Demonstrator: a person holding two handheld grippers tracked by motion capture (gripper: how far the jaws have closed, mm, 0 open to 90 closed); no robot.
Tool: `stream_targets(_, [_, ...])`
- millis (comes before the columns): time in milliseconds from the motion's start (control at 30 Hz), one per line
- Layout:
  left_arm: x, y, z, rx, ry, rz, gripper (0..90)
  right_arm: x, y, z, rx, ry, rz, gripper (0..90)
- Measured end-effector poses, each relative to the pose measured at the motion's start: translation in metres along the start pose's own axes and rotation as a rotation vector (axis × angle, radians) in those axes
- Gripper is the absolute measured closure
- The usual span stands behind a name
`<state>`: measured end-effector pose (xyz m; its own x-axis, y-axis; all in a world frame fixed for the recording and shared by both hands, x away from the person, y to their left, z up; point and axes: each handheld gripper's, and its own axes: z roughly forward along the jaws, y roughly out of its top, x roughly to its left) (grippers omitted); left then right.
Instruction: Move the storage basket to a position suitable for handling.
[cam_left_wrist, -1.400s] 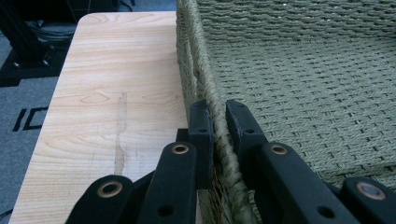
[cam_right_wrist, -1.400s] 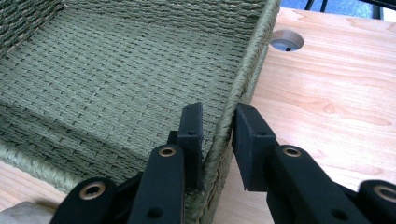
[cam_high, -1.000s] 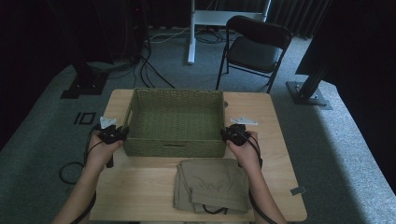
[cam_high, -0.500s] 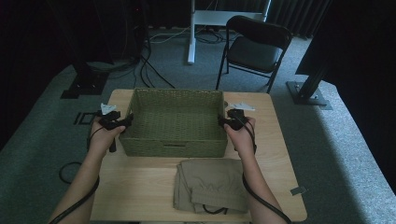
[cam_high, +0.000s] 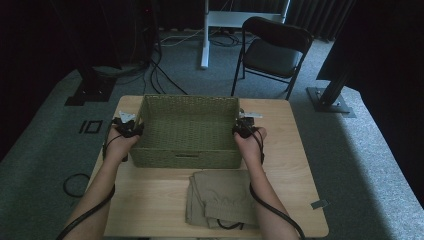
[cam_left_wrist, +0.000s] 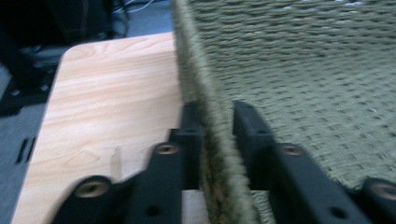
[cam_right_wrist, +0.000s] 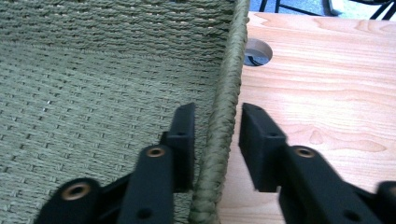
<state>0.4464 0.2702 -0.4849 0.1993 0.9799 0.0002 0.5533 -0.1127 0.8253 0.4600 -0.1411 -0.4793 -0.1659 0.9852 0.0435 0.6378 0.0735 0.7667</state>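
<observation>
The woven green basket (cam_high: 187, 131) sits in the middle of the frame in the high view, on the far half of the light wood tabletop (cam_high: 290, 150), long side facing the person. The left claw (cam_high: 127, 127) is at the basket's left wall and the right claw (cam_high: 245, 129) at its right wall, a hand behind each.

In the left gripper view the left claw (cam_left_wrist: 217, 135) straddles the braided rim, one jaw outside over the wood, one inside over the weave. Its jaws have just been closing and both look pressed against the rim, so it's clamped on the basket.

Same deal in the right gripper view: the right claw (cam_right_wrist: 217, 140) has the rim between its jaws and has just been closing too, but there's a sliver of gap on the outer side, so I'd call that one not quite gripping yet.

A folded olive garment (cam_high: 220, 197) lies at lower center of the high view, just in front of the basket.
</observation>
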Motion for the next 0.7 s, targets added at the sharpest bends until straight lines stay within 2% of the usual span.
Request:
stream_targets(67, [0.001, 0.000, 0.000, 0.006, -0.007, -0.014, 80.5, 0.002, 0.000, 0.000, -0.001, -0.010, -0.006, 79.1])
stream_targets(100, [0.001, 0.001, 0.000, 0.004, -0.006, -0.022, 80.5, 0.002, 0.000, 0.000, 0.002, -0.009, -0.006, 79.2])
stream_targets(300, [-0.004, 0.001, 0.000, 0.010, 0.005, -0.001, 80.6, 0.003, 0.001, -0.002, 0.011, -0.027, -0.013, 79.6])
stream_targets(367, [-0.006, 0.001, 0.000, 0.010, 0.001, -0.011, 80.8, -0.001, 0.002, -0.002, 0.015, -0.012, 0.006, 79.9])
stream_targets(433, [-0.009, 0.001, 0.001, 0.007, -0.006, -0.025, 80.8, -0.004, 0.003, -0.002, 0.024, -0.018, -0.007, 79.9])
stream_targets(533, [-0.013, 0.002, 0.002, 0.007, -0.018, -0.035, 80.8, -0.010, 0.003, -0.003, 0.031, -0.009, 0.004, 79.9])
stream_targets(700, [-0.025, 0.004, 0.005, 0.014, -0.017, -0.028, 80.7, -0.022, 0.003, -0.004, 0.036, -0.008, 0.010, 80.0])
